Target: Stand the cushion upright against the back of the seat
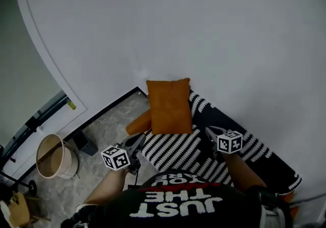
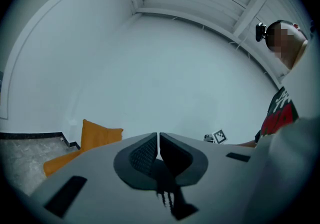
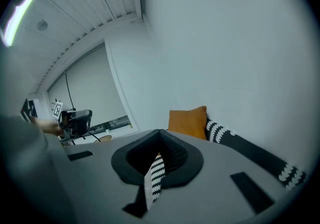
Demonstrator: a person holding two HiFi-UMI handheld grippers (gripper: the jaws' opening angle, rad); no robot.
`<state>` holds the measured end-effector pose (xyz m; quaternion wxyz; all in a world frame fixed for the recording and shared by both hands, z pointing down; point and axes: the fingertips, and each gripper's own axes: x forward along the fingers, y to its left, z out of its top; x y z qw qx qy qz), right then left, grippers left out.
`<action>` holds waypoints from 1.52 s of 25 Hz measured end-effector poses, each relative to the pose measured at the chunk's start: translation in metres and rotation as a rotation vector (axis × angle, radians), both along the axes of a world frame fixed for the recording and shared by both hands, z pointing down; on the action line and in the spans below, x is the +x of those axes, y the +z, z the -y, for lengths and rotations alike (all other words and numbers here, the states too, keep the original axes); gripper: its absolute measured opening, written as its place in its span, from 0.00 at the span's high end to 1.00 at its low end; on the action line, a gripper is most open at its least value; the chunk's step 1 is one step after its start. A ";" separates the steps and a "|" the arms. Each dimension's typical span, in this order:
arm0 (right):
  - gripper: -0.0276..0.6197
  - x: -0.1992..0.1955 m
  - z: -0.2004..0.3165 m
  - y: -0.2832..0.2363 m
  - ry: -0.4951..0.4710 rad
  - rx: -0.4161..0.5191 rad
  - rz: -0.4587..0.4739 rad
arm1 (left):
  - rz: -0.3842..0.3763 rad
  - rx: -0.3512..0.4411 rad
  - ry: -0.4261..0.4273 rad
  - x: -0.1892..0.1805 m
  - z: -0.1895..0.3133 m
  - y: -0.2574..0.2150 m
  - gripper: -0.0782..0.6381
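1. Firmly closed, the left gripper [image 2: 158, 140] pinches a sliver of the striped cushion [image 1: 175, 153] between its jaws.
2. Likewise, the right gripper [image 3: 159, 138] clamps that cushion's striped edge.
3. Held by both, the striped cushion hangs in front of the person, near the orange cushion [image 1: 169, 106].
4. Beyond, the orange cushion stands upright against the white wall [image 1: 204, 28].

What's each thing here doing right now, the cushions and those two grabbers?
striped cushion: gripped at both sides, not against the wall.
orange cushion: standing upright against the wall.
left gripper: shut on the striped cushion.
right gripper: shut on the striped cushion.
bucket: upright on the floor.
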<state>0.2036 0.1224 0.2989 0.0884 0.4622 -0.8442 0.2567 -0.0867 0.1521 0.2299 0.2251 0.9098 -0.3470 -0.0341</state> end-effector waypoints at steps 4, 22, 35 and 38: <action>0.91 -0.014 -0.009 0.007 0.029 -0.008 0.027 | 0.019 -0.006 -0.001 -0.028 -0.008 0.016 0.86; 0.92 -0.033 -0.013 0.008 -0.016 -0.041 0.020 | -0.071 -0.030 -0.070 -0.042 -0.013 0.024 0.86; 0.92 -0.035 -0.013 0.016 -0.057 -0.043 -0.028 | -0.066 -0.047 -0.074 -0.039 -0.015 0.028 0.86; 0.92 -0.037 -0.015 0.015 -0.060 -0.042 -0.029 | -0.062 -0.048 -0.073 -0.040 -0.017 0.027 0.86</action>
